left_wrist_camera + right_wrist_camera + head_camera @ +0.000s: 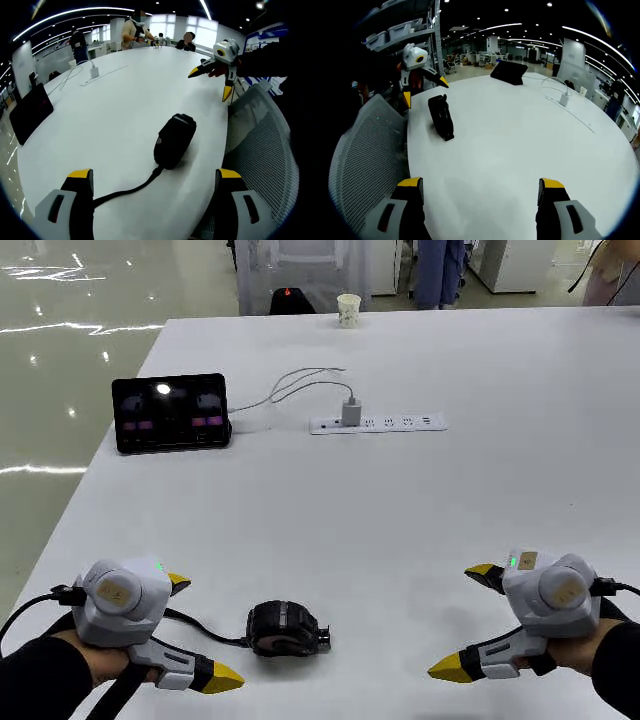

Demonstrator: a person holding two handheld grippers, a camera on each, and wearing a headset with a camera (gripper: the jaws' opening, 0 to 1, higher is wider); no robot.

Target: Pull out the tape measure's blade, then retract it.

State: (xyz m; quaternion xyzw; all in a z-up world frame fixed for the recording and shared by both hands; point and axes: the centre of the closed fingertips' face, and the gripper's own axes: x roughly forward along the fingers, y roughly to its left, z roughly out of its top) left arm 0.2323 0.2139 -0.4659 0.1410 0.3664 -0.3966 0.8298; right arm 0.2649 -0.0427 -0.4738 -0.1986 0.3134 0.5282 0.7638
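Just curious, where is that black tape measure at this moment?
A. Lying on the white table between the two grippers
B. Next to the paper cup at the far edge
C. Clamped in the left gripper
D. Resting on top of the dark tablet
A: the tape measure lies free on the white table, nearer the left gripper than the right gripper, and both grippers' jaws stand open, holding nothing.

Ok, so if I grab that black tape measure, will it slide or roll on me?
The tape measure sits low and squat, so it probably won't roll. The white table looks smooth, so a push would likely slide it. Its thin strap looks floppy and should trail behind.
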